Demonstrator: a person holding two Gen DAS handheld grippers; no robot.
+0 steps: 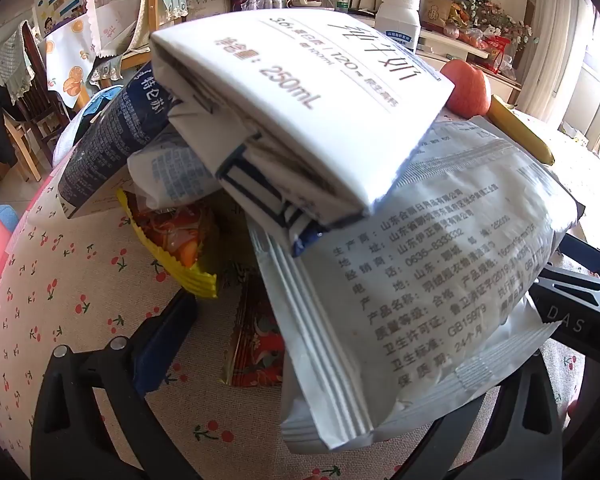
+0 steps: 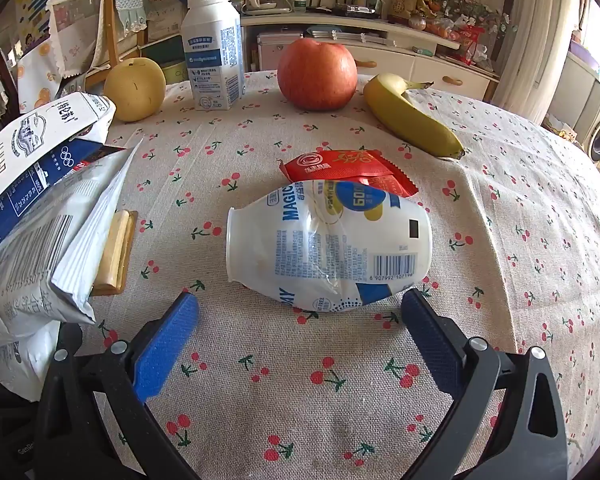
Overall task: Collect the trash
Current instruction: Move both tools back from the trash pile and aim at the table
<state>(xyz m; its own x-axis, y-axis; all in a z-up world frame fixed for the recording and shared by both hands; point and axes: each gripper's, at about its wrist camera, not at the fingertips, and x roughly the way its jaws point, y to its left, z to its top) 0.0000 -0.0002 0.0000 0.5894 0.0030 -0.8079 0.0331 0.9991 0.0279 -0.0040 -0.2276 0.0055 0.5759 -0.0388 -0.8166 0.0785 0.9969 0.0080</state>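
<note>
Crumpled plastic bottle (image 2: 329, 246) lying sideways on cherry-print cloth desk (image 2: 500, 216), just ahead of right claw (image 2: 300, 322), gaping wide, empty. Left claw (image 1: 340, 320) spreading wide, glossy pouch (image 1: 420, 280) between fingers, grip unclear.

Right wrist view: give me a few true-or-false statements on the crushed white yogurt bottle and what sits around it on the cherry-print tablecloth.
1. The crushed white plastic yogurt bottle lies on its side. True.
2. The right gripper is shut on it. False: its blue pads stand open on either side, short of the bottle.
3. A red foil wrapper lies just behind the bottle. True.
4. The yellow banana lies left of the red apple. False: it lies to the right.
5. The upright white milk bottle has its cap on. True.
</note>
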